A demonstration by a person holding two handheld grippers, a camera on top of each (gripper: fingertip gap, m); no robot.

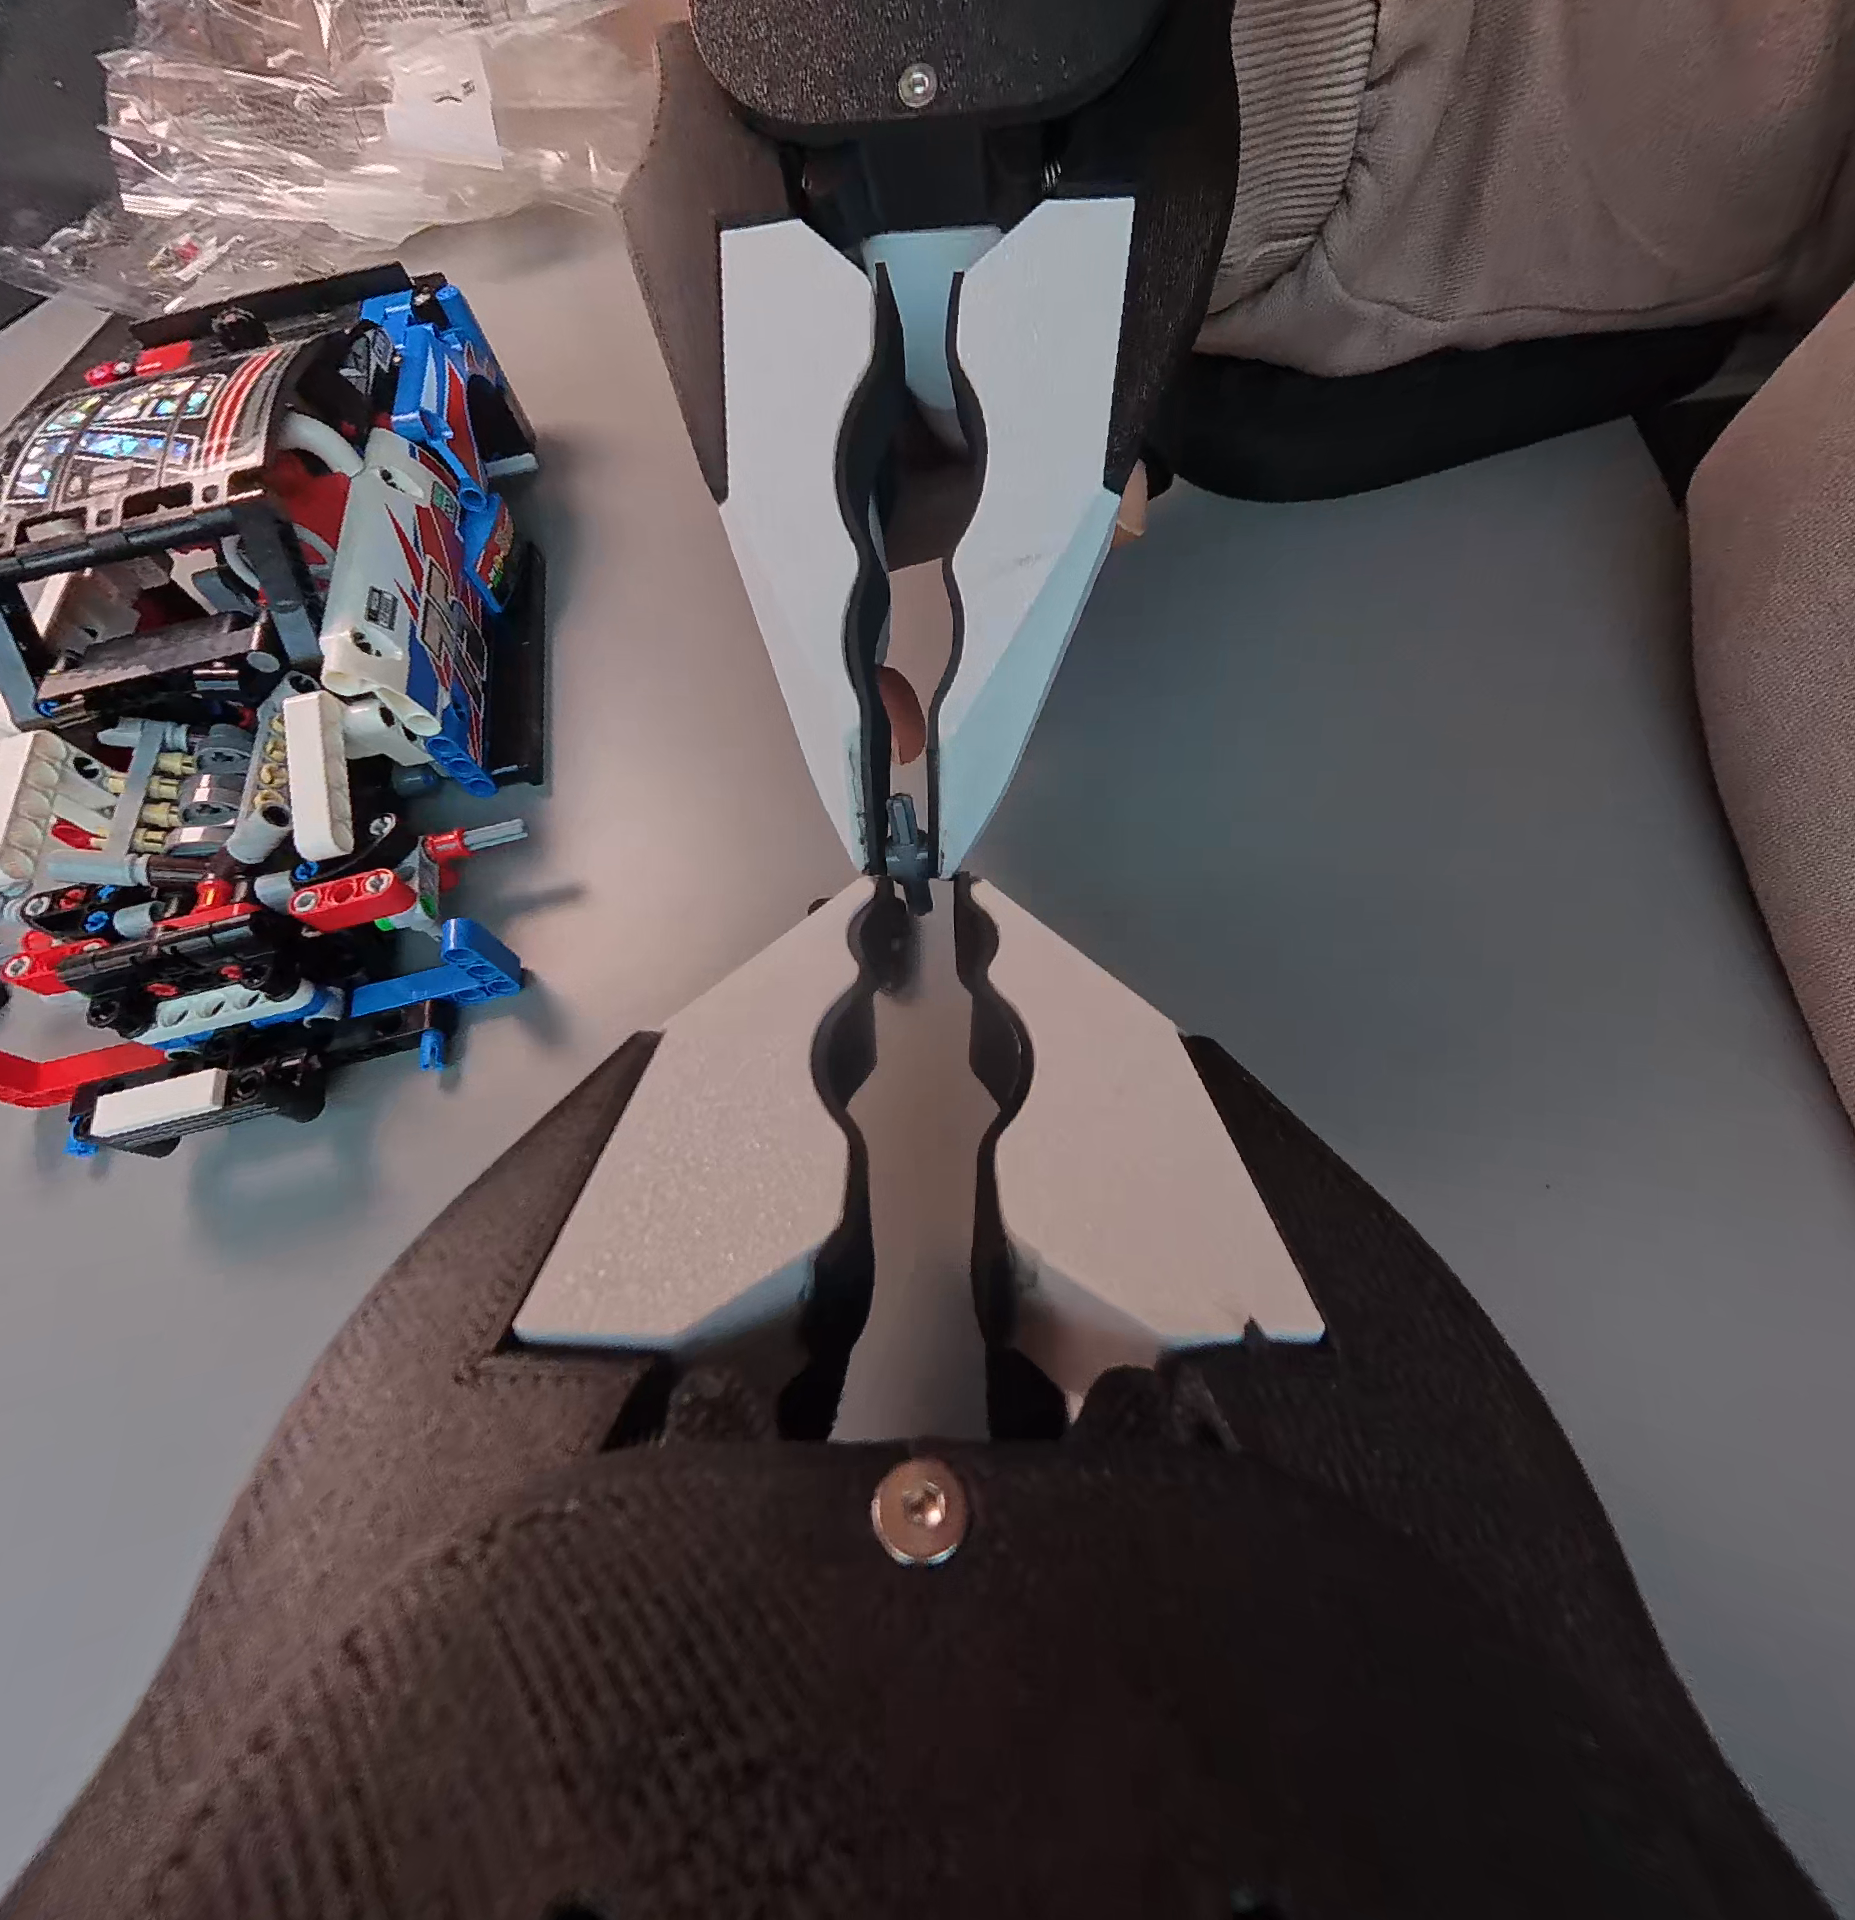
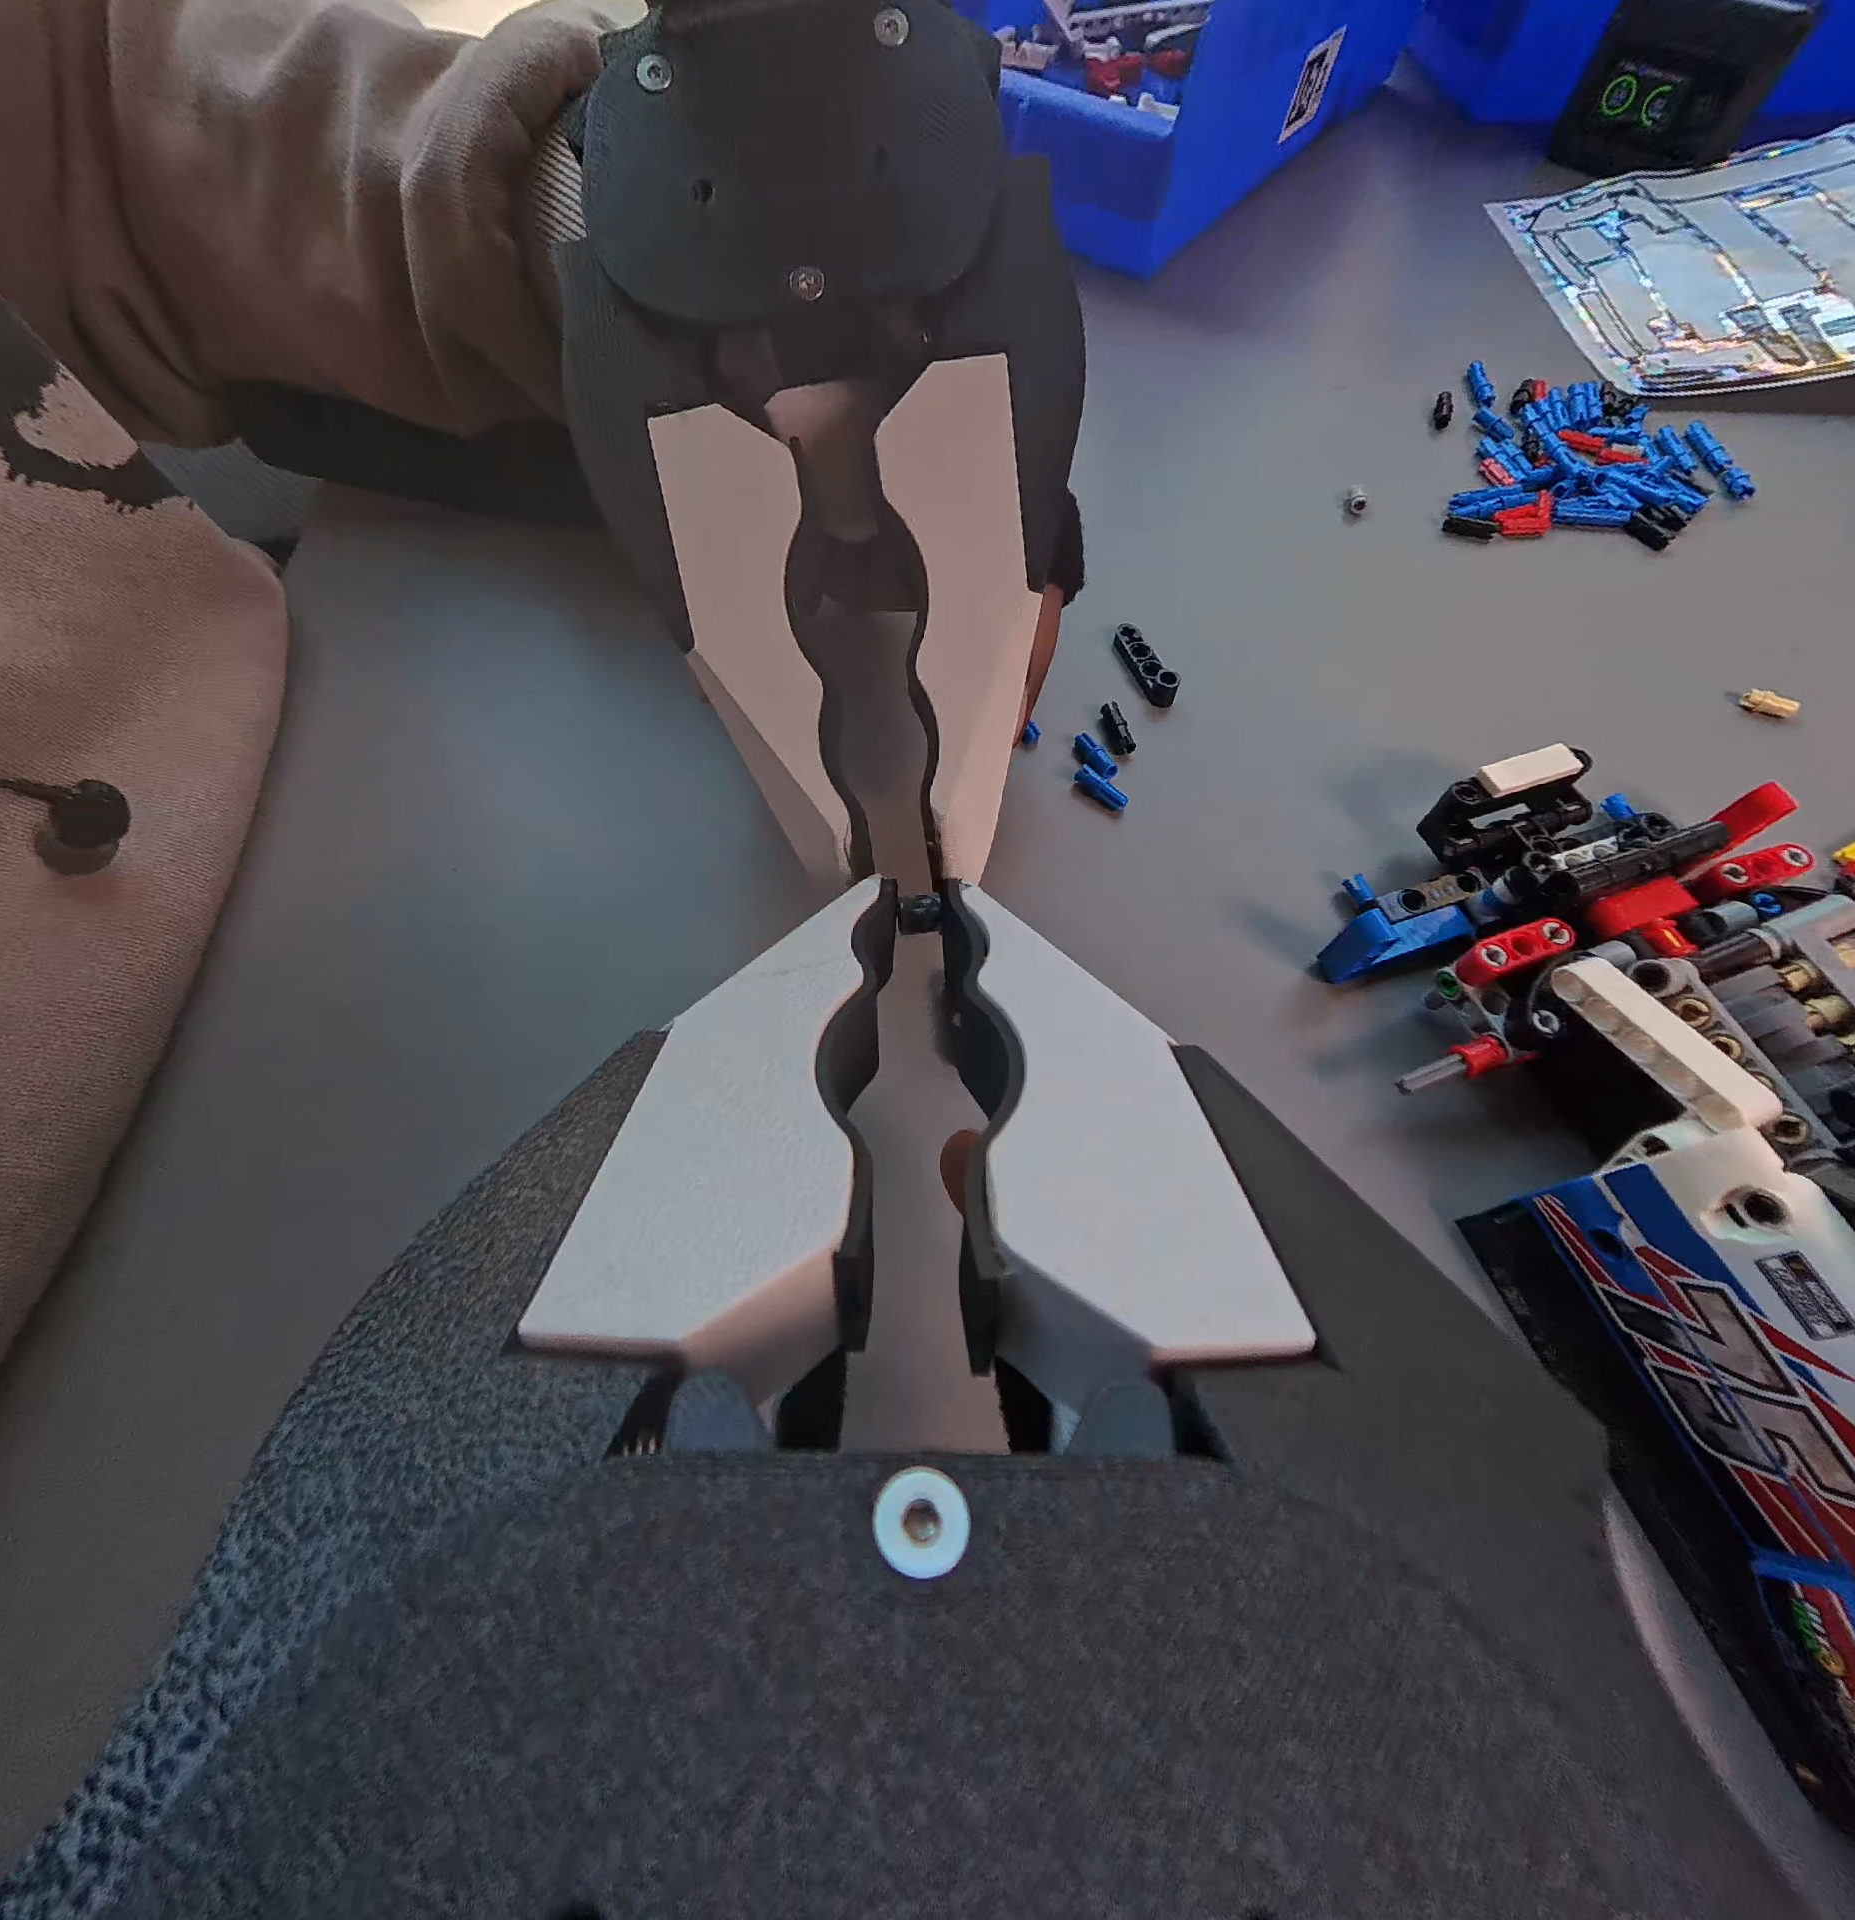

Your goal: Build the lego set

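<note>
While the two tools meet tip to tip above the counter (image 1: pixel 1318 727), the left tool (image 1: pixel 915 914) looks nearly closed near a small grey pin (image 1: pixel 905 831), which the right tool (image 2: pixel 920 914) pinches, probably a handover. Farther off, the part-built lego car (image 1: pixel 248 665) lies on its side.
</note>
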